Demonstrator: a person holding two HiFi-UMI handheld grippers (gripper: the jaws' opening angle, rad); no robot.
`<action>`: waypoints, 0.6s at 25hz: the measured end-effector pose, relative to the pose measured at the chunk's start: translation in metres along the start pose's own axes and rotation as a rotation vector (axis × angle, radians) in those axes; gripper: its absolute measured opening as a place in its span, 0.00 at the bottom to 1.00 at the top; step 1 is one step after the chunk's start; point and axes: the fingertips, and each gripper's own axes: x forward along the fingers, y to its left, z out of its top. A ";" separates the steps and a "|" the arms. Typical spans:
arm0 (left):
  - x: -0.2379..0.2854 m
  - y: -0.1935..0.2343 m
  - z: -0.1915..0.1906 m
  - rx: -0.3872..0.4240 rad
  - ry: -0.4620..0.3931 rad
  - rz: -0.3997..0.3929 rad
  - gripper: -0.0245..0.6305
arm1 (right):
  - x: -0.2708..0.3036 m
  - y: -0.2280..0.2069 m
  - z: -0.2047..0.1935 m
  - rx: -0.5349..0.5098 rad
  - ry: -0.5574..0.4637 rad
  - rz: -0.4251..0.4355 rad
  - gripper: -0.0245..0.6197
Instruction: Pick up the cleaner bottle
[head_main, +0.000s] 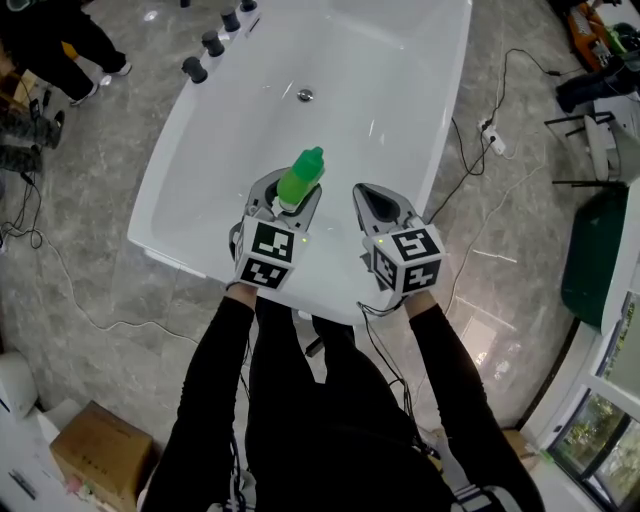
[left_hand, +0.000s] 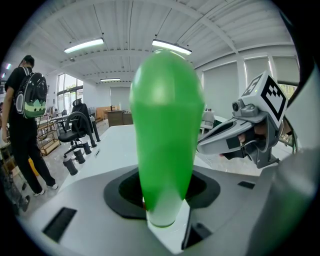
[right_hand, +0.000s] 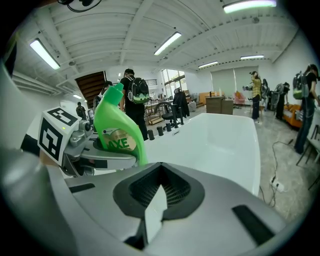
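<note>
The green cleaner bottle (head_main: 300, 177) stands upright between the jaws of my left gripper (head_main: 285, 205), which is shut on its lower body above the near part of the white bathtub (head_main: 400, 120). In the left gripper view the bottle (left_hand: 166, 135) fills the middle and rises out of the gripper (left_hand: 165, 200). My right gripper (head_main: 375, 205) hovers just to the right of the bottle, apart from it, its jaws together with nothing between them. The right gripper view shows the bottle (right_hand: 116, 127) at the left, with a label, and the right gripper (right_hand: 157, 200) below.
The tub has a drain (head_main: 305, 95) and dark tap knobs (head_main: 215, 42) along its far left rim. Cables (head_main: 480, 140) run over the grey floor at the right. A cardboard box (head_main: 100, 455) sits at the lower left. A person with a backpack (left_hand: 25, 125) stands nearby.
</note>
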 end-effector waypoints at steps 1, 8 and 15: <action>0.000 0.000 0.001 0.000 -0.001 0.001 0.33 | -0.001 0.000 -0.001 -0.001 0.001 0.002 0.04; 0.001 0.001 0.005 0.001 -0.004 0.011 0.33 | -0.003 -0.004 -0.005 -0.003 0.010 0.001 0.04; 0.001 0.000 0.006 0.003 -0.012 0.014 0.33 | -0.002 -0.004 -0.005 -0.011 0.016 0.002 0.04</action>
